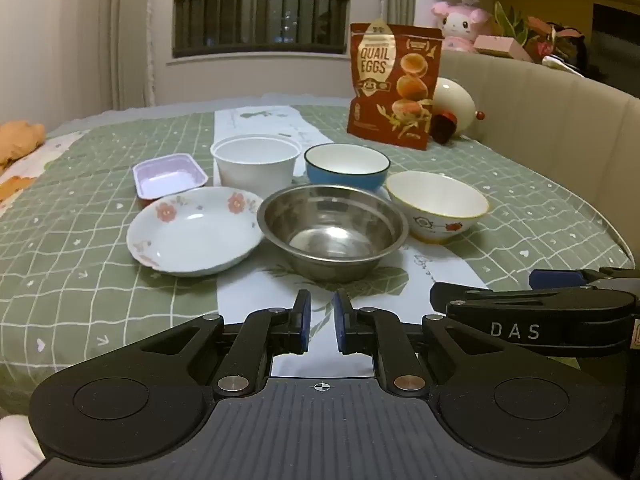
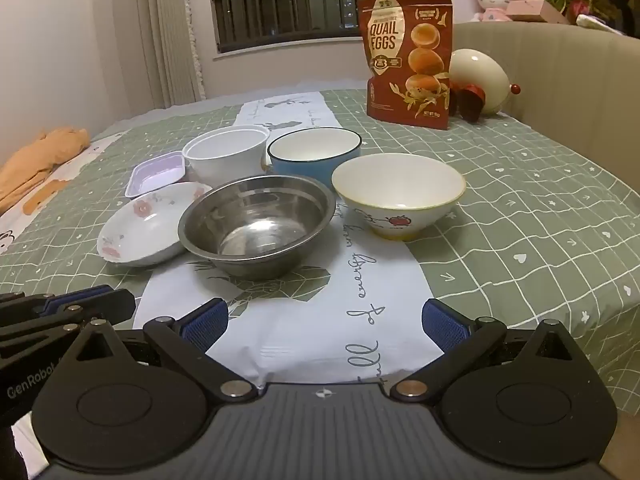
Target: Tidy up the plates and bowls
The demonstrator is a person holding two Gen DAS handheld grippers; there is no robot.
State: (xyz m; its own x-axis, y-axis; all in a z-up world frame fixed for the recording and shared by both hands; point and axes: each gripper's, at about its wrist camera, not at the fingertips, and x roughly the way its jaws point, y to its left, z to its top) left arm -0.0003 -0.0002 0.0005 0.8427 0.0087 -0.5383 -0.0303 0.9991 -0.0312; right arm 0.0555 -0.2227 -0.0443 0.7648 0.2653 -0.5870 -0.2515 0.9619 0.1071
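Note:
On the green checked cloth stand a steel bowl (image 1: 332, 232) (image 2: 256, 220), a floral white plate (image 1: 192, 234) (image 2: 140, 226) to its left, a cream bowl with a tomato print (image 1: 436, 208) (image 2: 398, 196) to its right, and behind them a blue bowl (image 1: 346, 166) (image 2: 314, 152), a white plastic tub (image 1: 256, 166) (image 2: 226, 152) and a lilac tray (image 1: 168, 174) (image 2: 156, 174). My left gripper (image 1: 321, 312) is nearly shut and empty, short of the steel bowl. My right gripper (image 2: 325, 324) is open and empty, short of the bowls.
A red quail-egg bag (image 1: 394, 84) (image 2: 408, 60) stands at the back with a cream egg-shaped toy (image 1: 454, 106) (image 2: 478, 80) beside it. A beige padded headboard (image 1: 540, 112) runs along the right. Orange cloth (image 1: 20, 140) lies far left. A white printed runner (image 2: 320, 312) lies under the bowls.

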